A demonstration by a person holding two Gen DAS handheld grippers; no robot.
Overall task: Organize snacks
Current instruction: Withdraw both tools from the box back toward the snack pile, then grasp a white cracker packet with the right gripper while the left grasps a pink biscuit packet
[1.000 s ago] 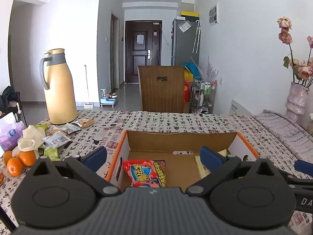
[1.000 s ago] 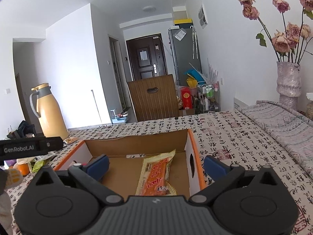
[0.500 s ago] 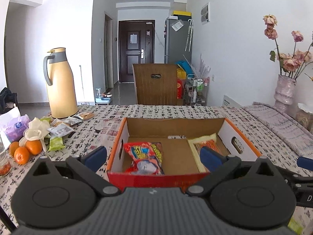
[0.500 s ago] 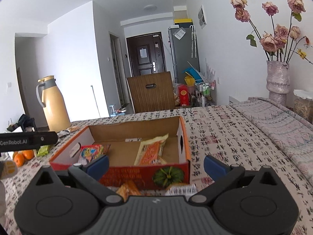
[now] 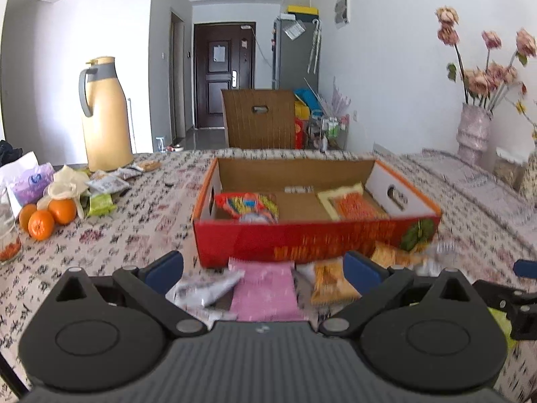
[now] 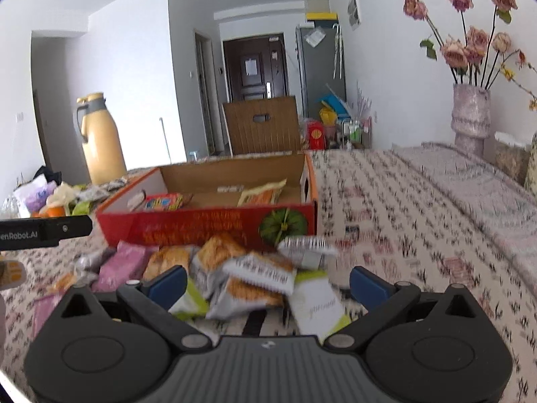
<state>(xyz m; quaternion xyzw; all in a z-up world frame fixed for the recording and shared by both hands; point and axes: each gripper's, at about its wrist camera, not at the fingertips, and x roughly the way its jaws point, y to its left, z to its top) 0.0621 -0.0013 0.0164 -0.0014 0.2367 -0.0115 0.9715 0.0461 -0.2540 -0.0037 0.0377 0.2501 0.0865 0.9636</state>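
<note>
**Inspector:** Report the state of both claws.

**Operator:** My left claw (image 5: 263,267) is spread wide with nothing between its fingers. My right claw (image 6: 268,282) is spread wide too, also holding nothing.

**Inspector:** Where are the snacks?

**Operator:** A loose heap lies on the patterned surface (image 6: 402,208). Just ahead of the left claw sit a pink packet (image 5: 266,290) and an orange packet (image 5: 330,280). Between the right claw's fingers I see grey-and-orange packets (image 6: 248,278) and a white-and-green one (image 6: 319,305) (motion blur hides the print).

**Inspector:** And the box?

**Operator:** The red cardboard box (image 5: 315,238) stands just beyond the heap. Inside it, a red packet (image 5: 248,206) lies to the left and a yellow-orange packet (image 5: 352,203) to the right.

**Inspector:** Anything else?

**Operator:** Far left of my left claw: oranges (image 5: 47,216) and a yellow jug (image 5: 105,116).
</note>
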